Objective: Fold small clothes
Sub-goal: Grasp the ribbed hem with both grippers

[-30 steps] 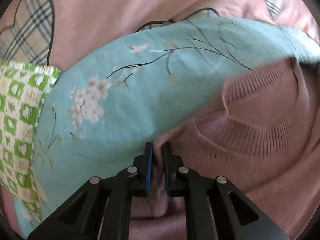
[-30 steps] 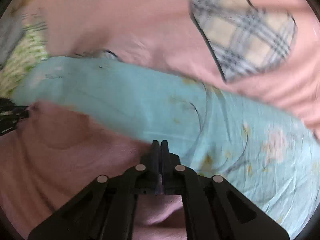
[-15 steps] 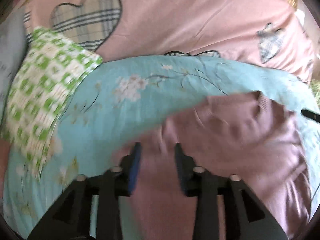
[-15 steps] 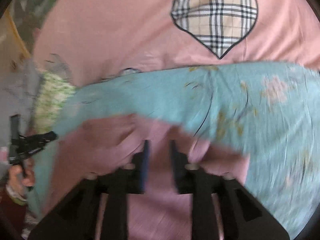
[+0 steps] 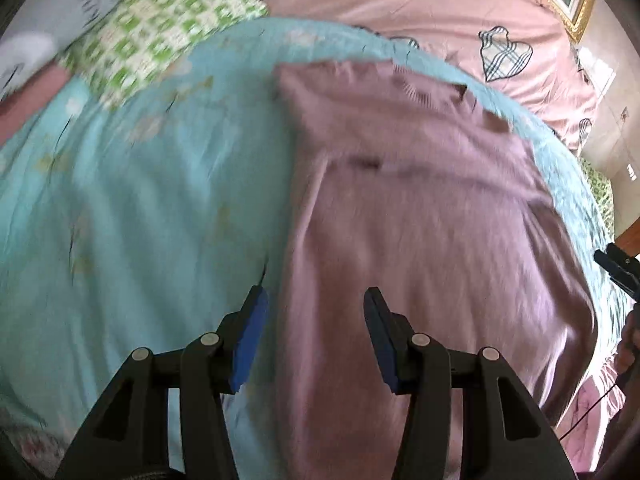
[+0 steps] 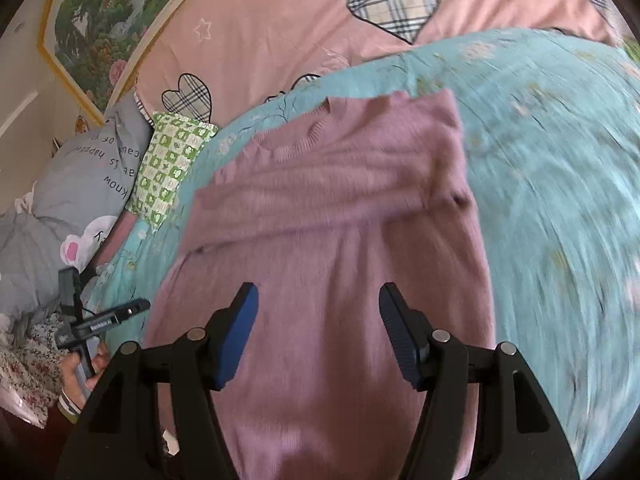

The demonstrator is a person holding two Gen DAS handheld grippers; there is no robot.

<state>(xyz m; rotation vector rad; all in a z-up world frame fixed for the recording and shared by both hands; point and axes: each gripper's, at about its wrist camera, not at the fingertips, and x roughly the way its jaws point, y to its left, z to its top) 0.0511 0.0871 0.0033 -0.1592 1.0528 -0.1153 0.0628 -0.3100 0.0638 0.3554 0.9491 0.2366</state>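
Both grippers have let go and pulled back; left gripper (image 5: 314, 312) and right gripper (image 6: 318, 308) hang empty, jaws opening above the sweater (image 6: 328, 208). One fold looks laid; next likely calls for regrasping the hem at 6 o'clock.

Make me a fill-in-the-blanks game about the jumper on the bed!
1. The knitted jumper is coloured ____.
2. The jumper lies on a blue sheet printed with ____.
3. The shapes on the pink cover filled with a check pattern are ____.
4. The pads on the right gripper fingers are coloured ____.

Missing words: pink; flowers; hearts; blue
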